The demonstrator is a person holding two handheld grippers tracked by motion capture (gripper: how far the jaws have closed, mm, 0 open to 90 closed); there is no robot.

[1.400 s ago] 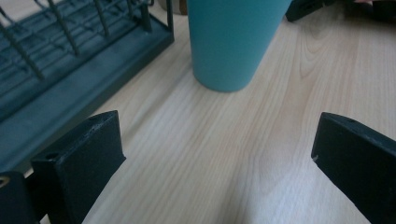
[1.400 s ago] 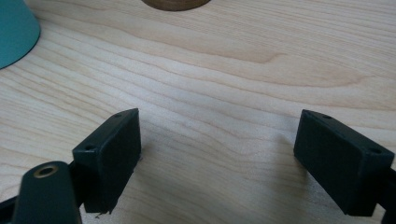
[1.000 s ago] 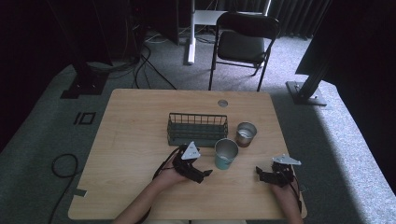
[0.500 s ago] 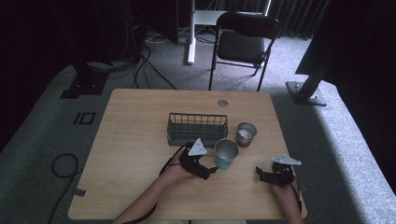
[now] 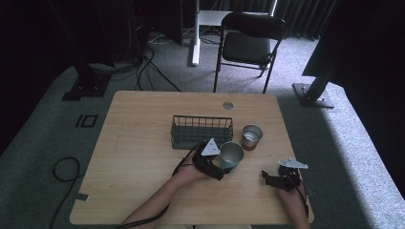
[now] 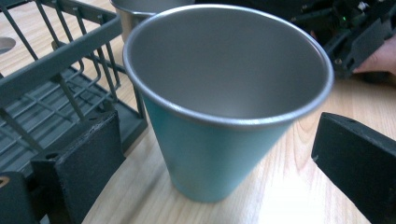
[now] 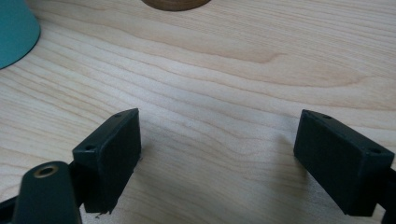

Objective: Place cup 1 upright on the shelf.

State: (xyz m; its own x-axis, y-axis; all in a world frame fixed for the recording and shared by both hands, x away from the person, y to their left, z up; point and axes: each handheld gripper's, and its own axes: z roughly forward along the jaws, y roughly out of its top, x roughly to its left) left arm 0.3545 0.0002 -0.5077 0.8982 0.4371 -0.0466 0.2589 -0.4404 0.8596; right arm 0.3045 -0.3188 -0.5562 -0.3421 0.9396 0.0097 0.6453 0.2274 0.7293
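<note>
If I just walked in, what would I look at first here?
Probably the shiny teal metal cup, standing upright on the wooden table between the open jaws of the left gripper. Right behind it sits a dark green wire basket, with a smaller silver metal cup beside that. The right gripper rests open on bare wood near the table's front edge.

Pretty dark room, grey carpet (image 5: 43, 143) all around a light wood table (image 5: 138, 124). Black folding chair (image 5: 250, 43) sits behind it, cables (image 5: 148, 67) snaking across the floor, daylight hitting the right side.
</note>
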